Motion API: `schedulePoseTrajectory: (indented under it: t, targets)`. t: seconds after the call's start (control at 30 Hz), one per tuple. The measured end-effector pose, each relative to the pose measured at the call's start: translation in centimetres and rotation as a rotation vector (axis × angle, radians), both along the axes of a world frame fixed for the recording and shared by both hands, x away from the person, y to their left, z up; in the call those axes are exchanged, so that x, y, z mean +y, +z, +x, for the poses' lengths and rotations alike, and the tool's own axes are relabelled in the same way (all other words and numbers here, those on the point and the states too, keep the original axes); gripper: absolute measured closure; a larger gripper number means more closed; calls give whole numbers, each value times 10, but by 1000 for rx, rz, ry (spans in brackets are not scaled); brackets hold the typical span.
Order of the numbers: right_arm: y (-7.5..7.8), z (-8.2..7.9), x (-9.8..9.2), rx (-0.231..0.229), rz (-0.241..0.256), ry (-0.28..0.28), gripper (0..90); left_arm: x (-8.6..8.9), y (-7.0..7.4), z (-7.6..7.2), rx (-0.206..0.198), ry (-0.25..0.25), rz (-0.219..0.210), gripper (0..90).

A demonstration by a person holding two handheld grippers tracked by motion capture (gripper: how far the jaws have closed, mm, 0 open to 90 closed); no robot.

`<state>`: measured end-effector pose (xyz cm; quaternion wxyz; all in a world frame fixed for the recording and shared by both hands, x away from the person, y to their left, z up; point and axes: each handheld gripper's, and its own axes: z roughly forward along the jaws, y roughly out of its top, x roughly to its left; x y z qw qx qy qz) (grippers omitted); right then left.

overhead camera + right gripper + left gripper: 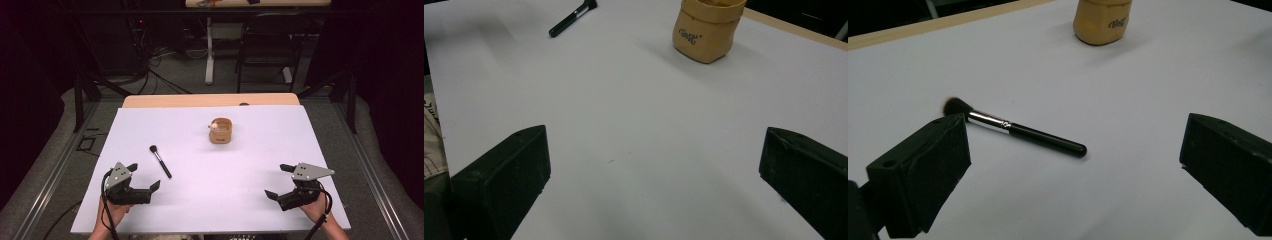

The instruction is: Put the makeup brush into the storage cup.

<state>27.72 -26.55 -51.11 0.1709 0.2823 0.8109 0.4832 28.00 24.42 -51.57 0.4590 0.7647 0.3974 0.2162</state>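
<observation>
A black makeup brush (pixel 160 161) with a dark tuft and silver ferrule lies flat on the white table sheet (pixel 215 200), left of centre. In the left gripper view the brush (pixel 1018 130) lies just ahead of the jaws, tuft toward the left jaw. A small tan pouch (pixel 220 131) stands upright past the middle; it is also the pouch (pixel 1101 21) and the pouch (pixel 707 28) in the gripper views. My left gripper (pixel 144 176) rests near the front left edge, open and holding nothing. My right gripper (pixel 279 181) sits at the front right, open and holding nothing. The brush (pixel 572 17) lies far off at the top left of the right gripper view.
A wooden tabletop edge (pixel 210 100) shows behind the white sheet. A black chair (pixel 272 45) and a table leg (pixel 209 50) stand beyond on the floor, with cables. Metal rails (pixel 370 165) run along both sides of the table.
</observation>
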Motion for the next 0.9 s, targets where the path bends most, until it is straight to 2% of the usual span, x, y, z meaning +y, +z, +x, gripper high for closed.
schedulePoseTrajectory:
  t: [0.1, 0.23, 0.5, 0.63, 0.67, 0.9]
  targets:
    - [0, 0, 1, 1, 2, 1, 0, -5, 1, 4, 14, 39, -11, 0]
    - [0, 0, 1, 4, 1, 0, 0, -12, 2, 10, 34, 76, 1, 0]
    - [-1, 0, 0, 6, -1, -6, 0, -20, 1, 20, 85, 127, 1, 0]
    - [-1, 0, 1, 2, -3, -5, 0, -24, 0, 27, 129, 164, 24, 0]
    - [-1, 0, 1, 2, -3, -5, 0, -24, 0, 27, 129, 164, 24, 0]
    - [-1, 0, 2, 6, -4, 5, 0, -30, 0, 38, 169, 252, 42, 0]
